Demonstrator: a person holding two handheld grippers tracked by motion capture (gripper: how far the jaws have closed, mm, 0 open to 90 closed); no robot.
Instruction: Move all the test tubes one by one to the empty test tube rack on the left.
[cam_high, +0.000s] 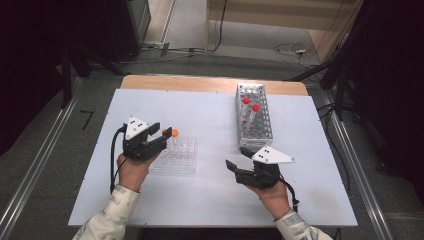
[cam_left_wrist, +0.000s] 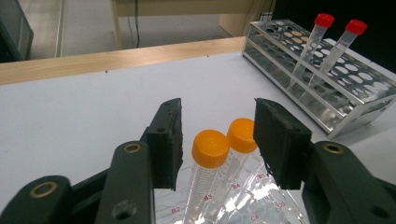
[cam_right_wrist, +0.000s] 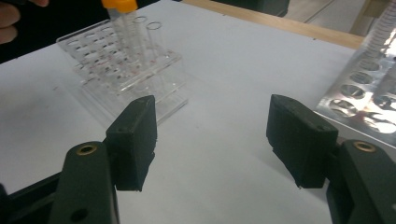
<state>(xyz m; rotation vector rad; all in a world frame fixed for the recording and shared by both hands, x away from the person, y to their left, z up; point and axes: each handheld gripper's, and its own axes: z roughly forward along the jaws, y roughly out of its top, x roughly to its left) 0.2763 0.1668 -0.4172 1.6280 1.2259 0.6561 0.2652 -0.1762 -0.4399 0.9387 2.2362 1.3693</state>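
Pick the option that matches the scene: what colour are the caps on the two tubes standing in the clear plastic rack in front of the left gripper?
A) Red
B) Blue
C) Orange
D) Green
C: in the left gripper view, both tubes standing in the clear rack between the open jaws of the left gripper carry orange caps; the red-capped tubes stand in the metal rack farther off.

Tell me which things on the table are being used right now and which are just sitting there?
In use:
left gripper, jaws open around the tubes
two orange-capped tubes
clear rack holding them

Just sitting:
metal rack
two red-capped tubes in it
right gripper, open over bare table
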